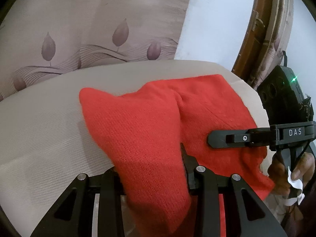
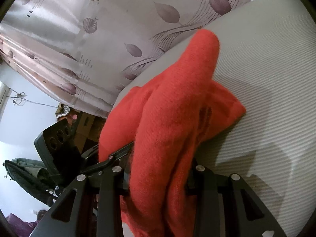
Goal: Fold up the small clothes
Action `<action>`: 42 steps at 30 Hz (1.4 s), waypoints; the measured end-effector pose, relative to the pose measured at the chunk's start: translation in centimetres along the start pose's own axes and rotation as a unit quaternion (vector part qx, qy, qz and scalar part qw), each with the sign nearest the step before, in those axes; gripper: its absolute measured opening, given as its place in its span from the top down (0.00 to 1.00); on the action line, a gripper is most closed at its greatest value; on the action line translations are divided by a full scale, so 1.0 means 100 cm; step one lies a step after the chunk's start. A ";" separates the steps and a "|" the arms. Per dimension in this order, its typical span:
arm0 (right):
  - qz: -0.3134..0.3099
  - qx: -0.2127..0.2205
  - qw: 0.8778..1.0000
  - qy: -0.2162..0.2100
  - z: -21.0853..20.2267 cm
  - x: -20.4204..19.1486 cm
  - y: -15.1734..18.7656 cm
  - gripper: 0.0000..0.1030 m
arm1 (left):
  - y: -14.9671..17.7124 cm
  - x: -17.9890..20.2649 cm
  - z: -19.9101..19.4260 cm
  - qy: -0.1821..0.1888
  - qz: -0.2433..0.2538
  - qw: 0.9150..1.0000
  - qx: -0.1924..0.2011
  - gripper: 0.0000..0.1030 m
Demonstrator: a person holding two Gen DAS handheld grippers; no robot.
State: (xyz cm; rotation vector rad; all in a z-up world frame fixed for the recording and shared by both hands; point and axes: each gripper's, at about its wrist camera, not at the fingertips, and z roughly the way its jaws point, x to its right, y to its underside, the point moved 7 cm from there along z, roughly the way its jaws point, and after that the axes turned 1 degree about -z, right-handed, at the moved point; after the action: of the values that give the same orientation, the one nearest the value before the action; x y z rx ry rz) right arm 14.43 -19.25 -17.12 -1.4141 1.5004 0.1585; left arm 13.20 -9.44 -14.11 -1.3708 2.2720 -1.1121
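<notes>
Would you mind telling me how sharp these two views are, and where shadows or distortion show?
Left wrist view: the red knit garment is crisp in the middle, softly blurred near the lens; the wooden door frame bows with fisheye curve. Right wrist view: knit blurred close up, dark shadows fall on the ribbed white table cover, the patterned curtain gleams at left.

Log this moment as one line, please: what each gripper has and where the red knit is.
left gripper: shut on red knit | right gripper: shut on red knit | knit: partly lifted over grey mat | fold: not finished
</notes>
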 end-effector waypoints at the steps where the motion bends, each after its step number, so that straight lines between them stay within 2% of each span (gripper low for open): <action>1: 0.001 -0.001 1.000 -0.001 0.002 -0.002 0.001 0.68 | 0.001 -0.002 -0.001 0.000 -0.002 1.000 0.000 0.66; 6: -0.001 -0.009 1.000 -0.001 0.010 -0.003 0.003 0.68 | 0.007 -0.009 -0.002 0.006 -0.014 1.000 -0.003 0.66; 14: -0.017 -0.018 1.000 0.008 0.015 0.002 0.003 0.68 | 0.016 -0.022 0.002 0.046 -0.056 0.997 0.004 0.65; 20: -0.034 -0.034 0.999 0.015 0.014 0.011 -0.001 0.60 | 0.027 -0.031 0.001 0.079 -0.106 0.991 0.017 0.54; 23: -0.025 -0.017 0.999 0.021 0.001 0.021 -0.012 0.59 | 0.030 -0.035 -0.001 0.082 -0.125 0.989 0.020 0.47; 27: -0.013 0.027 0.999 0.028 -0.025 0.031 -0.036 0.59 | 0.030 -0.035 -0.004 0.081 -0.128 0.988 0.028 0.46; 29: -0.015 0.034 0.999 0.022 -0.029 0.031 -0.046 0.59 | 0.031 -0.034 -0.007 0.076 -0.124 0.989 0.035 0.46; 30: -0.022 0.029 0.999 0.021 -0.028 0.029 -0.049 0.60 | 0.031 -0.033 -0.008 0.076 -0.122 0.989 0.039 0.46; 33: -0.051 -0.008 0.998 0.045 -0.008 0.025 -0.050 0.90 | 0.030 -0.029 -0.014 0.073 -0.112 0.990 0.052 0.45; 34: -0.059 -0.014 0.997 0.049 -0.002 0.023 -0.051 0.90 | 0.030 -0.029 -0.014 0.071 -0.110 0.990 0.053 0.45; 38: -0.076 0.013 0.997 0.023 0.001 0.020 -0.064 0.91 | 0.030 -0.032 -0.009 0.070 -0.119 0.990 0.044 0.45; 40: -0.060 -0.004 0.998 0.034 0.009 0.040 -0.058 0.90 | 0.032 -0.033 -0.011 0.072 -0.121 0.989 0.046 0.45; 42: -0.019 -0.011 1.000 0.007 0.007 0.053 -0.052 0.85 | 0.031 -0.032 -0.012 0.069 -0.117 0.989 0.049 0.45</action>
State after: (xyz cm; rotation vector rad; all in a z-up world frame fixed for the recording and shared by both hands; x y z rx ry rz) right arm 20.14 -23.90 -18.51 -1.4641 1.4866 0.1420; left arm 12.20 -5.40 -16.08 -1.5989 2.1551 -1.4132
